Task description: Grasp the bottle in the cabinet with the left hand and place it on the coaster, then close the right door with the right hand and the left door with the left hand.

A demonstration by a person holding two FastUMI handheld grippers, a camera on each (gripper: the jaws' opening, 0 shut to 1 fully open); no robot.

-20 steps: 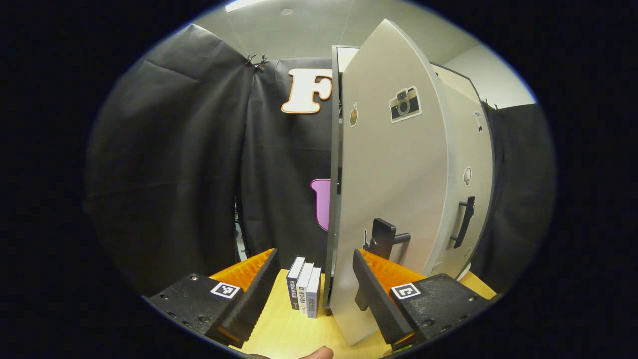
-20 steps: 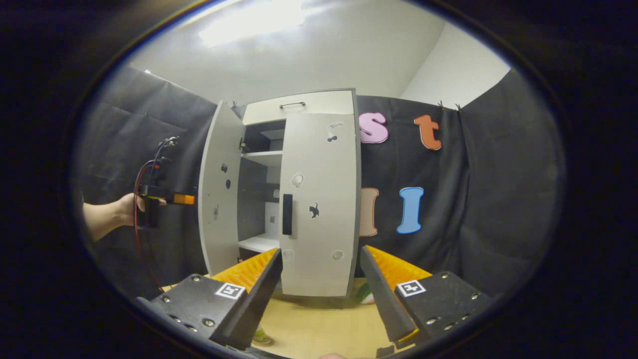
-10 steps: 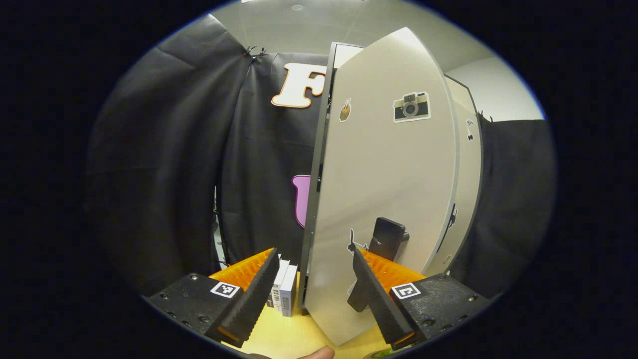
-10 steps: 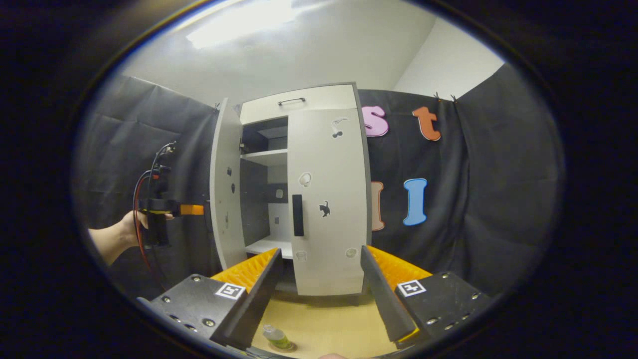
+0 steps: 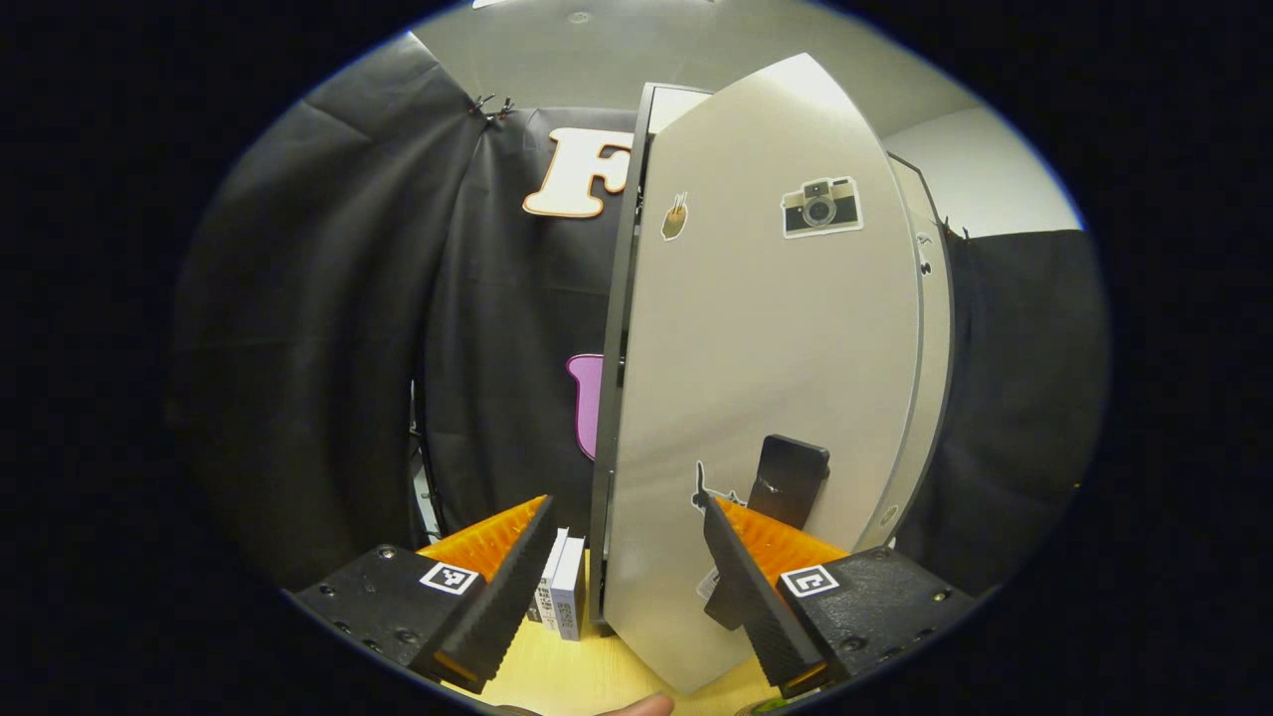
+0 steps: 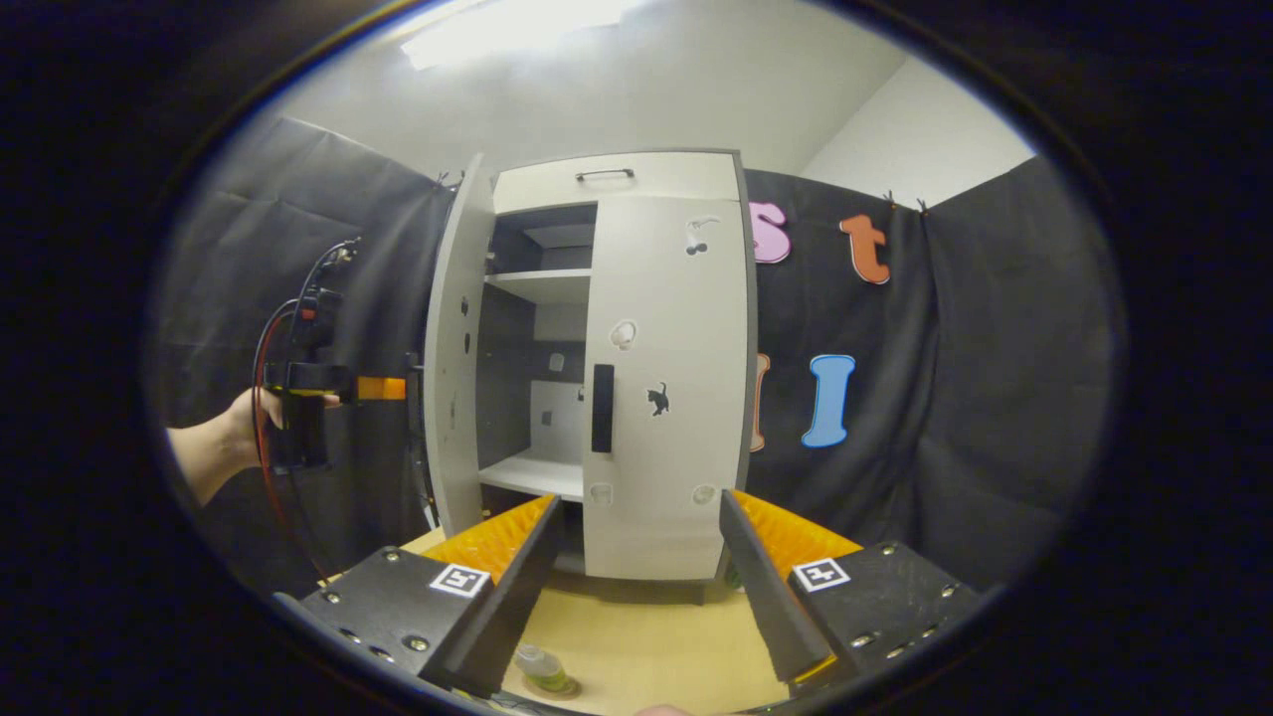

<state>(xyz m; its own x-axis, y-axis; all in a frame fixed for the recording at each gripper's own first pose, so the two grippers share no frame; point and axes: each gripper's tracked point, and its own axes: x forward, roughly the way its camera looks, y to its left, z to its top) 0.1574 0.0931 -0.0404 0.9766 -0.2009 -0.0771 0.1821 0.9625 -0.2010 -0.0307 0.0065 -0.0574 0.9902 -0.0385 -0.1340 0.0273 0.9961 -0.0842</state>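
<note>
Left door (image 5: 766,398): swung further toward the cabinet (image 6: 617,184) than a second earlier, now hiding the right door's handle in the left gripper view, yet still ajar; the left gripper (image 5: 622,587) stood with its jaws spread and empty, one finger against the door face below the black handle (image 5: 789,477). Right door (image 6: 664,388): closed, pale grey with stickers, its long axis upright. Bottle (image 6: 542,666): small, clear with greenish contents, upright on the wooden table (image 6: 646,636) before the cabinet, near the spread, empty right gripper (image 6: 636,587).

Cabinet doors (image 5: 766,378): smooth matt pale laminate, black matt handle (image 6: 602,408). Bench (image 6: 646,636): light wood-grain, smooth. Booth wall (image 5: 328,328): matt creased cloth. Bottle (image 6: 544,667): clear glossy plastic.
</note>
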